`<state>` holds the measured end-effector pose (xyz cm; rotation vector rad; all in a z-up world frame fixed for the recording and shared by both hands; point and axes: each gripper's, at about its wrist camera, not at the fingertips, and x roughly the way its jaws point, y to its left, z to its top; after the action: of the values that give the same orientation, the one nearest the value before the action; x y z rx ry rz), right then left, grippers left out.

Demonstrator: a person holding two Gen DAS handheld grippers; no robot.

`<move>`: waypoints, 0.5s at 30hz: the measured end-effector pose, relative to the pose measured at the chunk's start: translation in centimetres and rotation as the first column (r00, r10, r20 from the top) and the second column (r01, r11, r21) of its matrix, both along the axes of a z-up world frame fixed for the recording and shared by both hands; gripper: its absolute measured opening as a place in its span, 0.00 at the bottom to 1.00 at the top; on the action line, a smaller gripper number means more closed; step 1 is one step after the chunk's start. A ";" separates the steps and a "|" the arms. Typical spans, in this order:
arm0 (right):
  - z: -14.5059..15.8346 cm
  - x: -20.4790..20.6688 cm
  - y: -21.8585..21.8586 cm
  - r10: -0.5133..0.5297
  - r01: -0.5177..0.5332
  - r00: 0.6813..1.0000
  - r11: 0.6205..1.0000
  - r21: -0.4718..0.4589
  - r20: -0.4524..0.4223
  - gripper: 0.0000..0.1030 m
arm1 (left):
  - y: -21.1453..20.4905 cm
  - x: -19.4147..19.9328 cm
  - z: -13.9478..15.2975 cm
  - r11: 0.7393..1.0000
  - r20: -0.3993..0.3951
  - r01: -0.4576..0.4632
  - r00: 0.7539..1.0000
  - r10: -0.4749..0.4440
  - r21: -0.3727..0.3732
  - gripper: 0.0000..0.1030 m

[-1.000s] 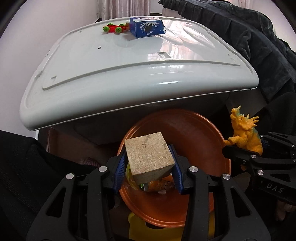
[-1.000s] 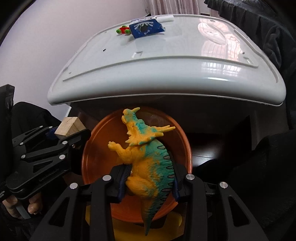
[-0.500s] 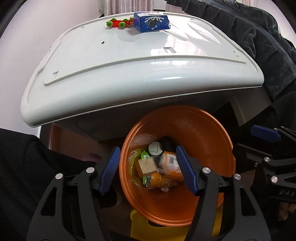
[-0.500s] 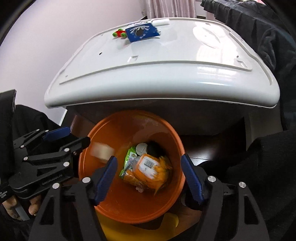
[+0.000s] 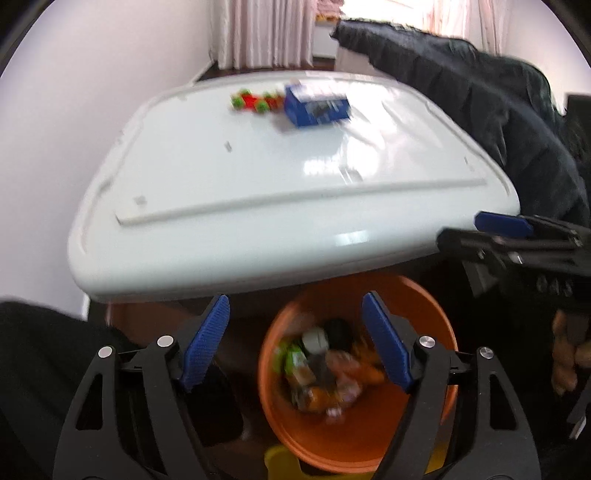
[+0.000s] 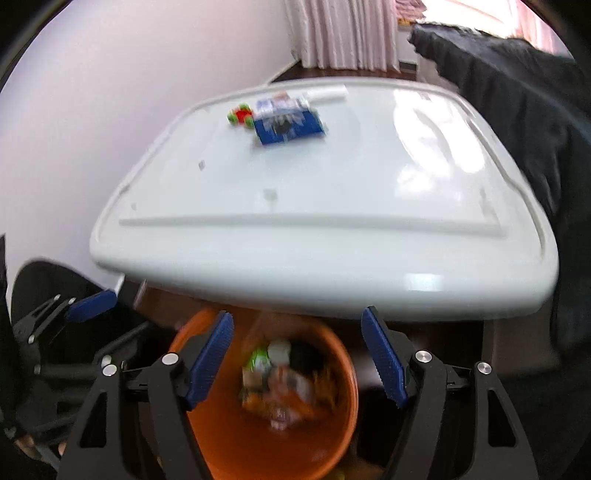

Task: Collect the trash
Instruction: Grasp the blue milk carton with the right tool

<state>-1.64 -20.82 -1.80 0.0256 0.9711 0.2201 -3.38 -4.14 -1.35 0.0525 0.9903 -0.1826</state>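
An orange bin (image 5: 424,314) stands below the near edge of the white table (image 5: 258,192); it also shows in the right wrist view (image 6: 332,443). Blurred trash (image 5: 325,373) lies in its bottom, and shows in the right wrist view too (image 6: 284,384). My left gripper (image 5: 295,339) is open and empty above the bin's left rim. My right gripper (image 6: 297,354) is open and empty above the bin. A blue carton (image 5: 317,105) and a small red and green toy car (image 5: 253,101) lie at the table's far side; both appear in the right wrist view (image 6: 288,123) (image 6: 240,115).
Dark clothing (image 5: 498,122) is draped along the table's right side. Pink curtains (image 5: 262,33) hang behind. A yellow object (image 5: 277,458) sits under the bin. The right gripper shows at the right of the left wrist view (image 5: 517,240).
Both grippers opened: the wooden block and the dinosaur toy dropped into the bin. Both grippers have since lifted and tilted up toward the table.
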 end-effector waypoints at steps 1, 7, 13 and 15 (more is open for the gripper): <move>0.5 1.3 0.3 0.000 0.000 1.000 1.000 0.012 0.008 0.71 | 0.2 0.4 0.4 1.000 0.016 -0.009 1.000 0.009 -0.002 0.71; 2.9 9.7 3.1 0.020 -0.018 0.996 1.000 -0.023 0.092 0.85 | 2.5 3.2 1.0 0.992 0.046 -0.110 0.993 0.113 -0.061 0.71; 2.0 17.9 4.9 0.010 0.001 0.995 0.993 -0.115 0.099 0.95 | 3.9 3.1 -0.4 0.984 0.001 -0.149 0.989 0.150 -0.096 0.71; 1.3 19.3 5.9 0.010 0.001 0.997 0.992 -0.129 0.083 0.95 | 4.1 3.1 -0.6 0.983 -0.011 -0.152 0.988 0.151 -0.106 0.71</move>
<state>17.68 -14.94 -0.50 -0.1035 0.9006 0.1609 -0.27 -0.06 -1.97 -0.1204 0.9813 -0.0955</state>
